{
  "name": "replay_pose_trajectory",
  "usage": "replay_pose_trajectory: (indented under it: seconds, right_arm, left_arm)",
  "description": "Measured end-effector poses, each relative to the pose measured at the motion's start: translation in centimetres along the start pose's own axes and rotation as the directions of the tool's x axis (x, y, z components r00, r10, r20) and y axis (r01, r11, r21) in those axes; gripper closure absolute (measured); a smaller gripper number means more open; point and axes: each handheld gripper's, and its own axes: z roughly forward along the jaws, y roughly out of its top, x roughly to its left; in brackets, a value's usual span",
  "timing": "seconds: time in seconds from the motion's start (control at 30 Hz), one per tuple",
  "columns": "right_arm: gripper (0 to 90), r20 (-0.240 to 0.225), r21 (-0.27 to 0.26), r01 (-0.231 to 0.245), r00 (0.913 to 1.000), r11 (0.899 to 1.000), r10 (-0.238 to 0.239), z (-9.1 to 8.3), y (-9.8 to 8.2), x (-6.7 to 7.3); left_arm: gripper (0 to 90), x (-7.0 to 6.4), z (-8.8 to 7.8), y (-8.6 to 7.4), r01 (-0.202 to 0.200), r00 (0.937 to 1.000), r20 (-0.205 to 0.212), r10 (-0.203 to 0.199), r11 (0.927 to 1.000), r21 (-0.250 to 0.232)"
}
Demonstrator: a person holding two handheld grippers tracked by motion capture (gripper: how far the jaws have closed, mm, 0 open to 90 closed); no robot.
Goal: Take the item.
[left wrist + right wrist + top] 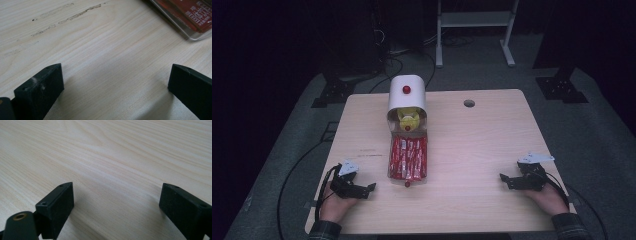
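a dim room, a pale wooden table. from the high view, a clear tray of red packets lies mid-surface, long axis running toward the white container at the far edge; the left gripper at the near-left corner is nearer. left gripper view: jaws spread, empty, tray corner ahead-right. right gripper view: jaws released over bare wood.

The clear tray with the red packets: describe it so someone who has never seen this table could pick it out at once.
Start at the light wooden table and find the white domed container with a red knob standing at the far middle. The clear tray runs from its open front toward the person, packed with red packets lying side by side. Nothing else on the table is transparent or filled with red.
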Motion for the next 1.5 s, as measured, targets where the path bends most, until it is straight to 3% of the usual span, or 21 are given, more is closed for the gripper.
replay_pose_trajectory:
  seconds: [0.5,1.5]
  right_arm:
    - [11.4,-0.002,0.0,0.001,1.0,1.0,-0.001,0.0,0.0,0.0]
    - [11.4,-0.004,0.0,0.002,1.0,1.0,-0.002,0.0,0.0,0.0]
  left_arm:
    - [0.0,0.4,-0.1,0.2,0.018,0.9998,0.007,-0.018,0.9998,0.01]
    - [0.0,1.0,-1.8,1.4,0.068,0.9974,0.024,-0.068,0.9975,-0.021]
